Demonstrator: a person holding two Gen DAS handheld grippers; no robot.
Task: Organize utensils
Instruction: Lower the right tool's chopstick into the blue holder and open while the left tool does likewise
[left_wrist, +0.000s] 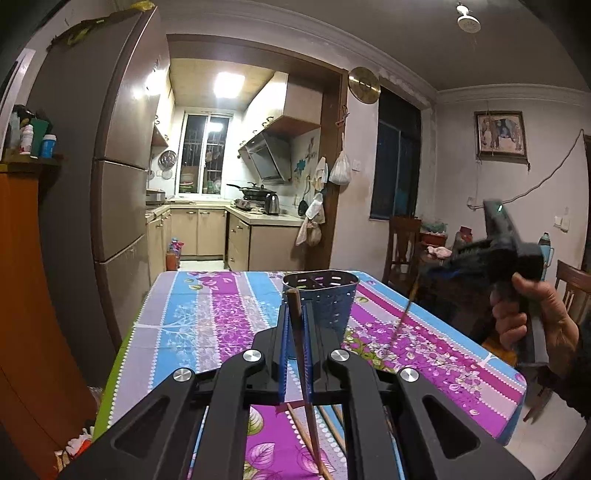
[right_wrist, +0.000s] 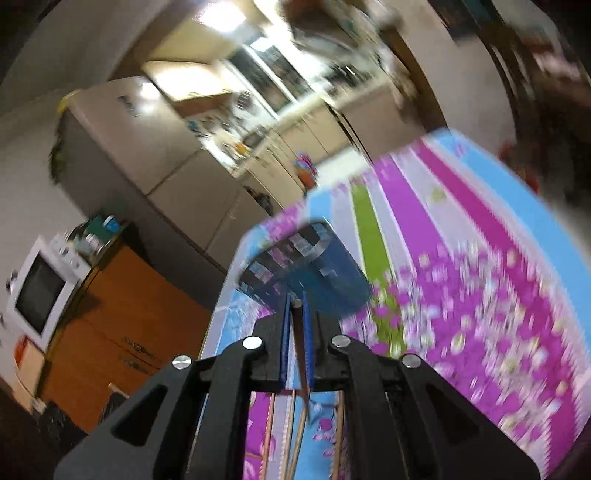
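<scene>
Tablecloth (left_wrist: 221, 317) edge near, holder (left_wrist: 325, 295) beside gripper (left_wrist: 295, 306)

Black gripper (left_wrist: 295, 306), blue pads, silver screws, dark sleeve (left_wrist: 580, 369)

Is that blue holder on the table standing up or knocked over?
Upright. The blue holder stands on its base on the tablecloth, its open, divided top facing up, seen from the left gripper's camera.

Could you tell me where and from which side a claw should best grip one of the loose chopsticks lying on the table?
Grip a loose chopstick mid-shaft, coming from above with the pads across its width: it lies flat and thin on the tablecloth, beside others.
</scene>
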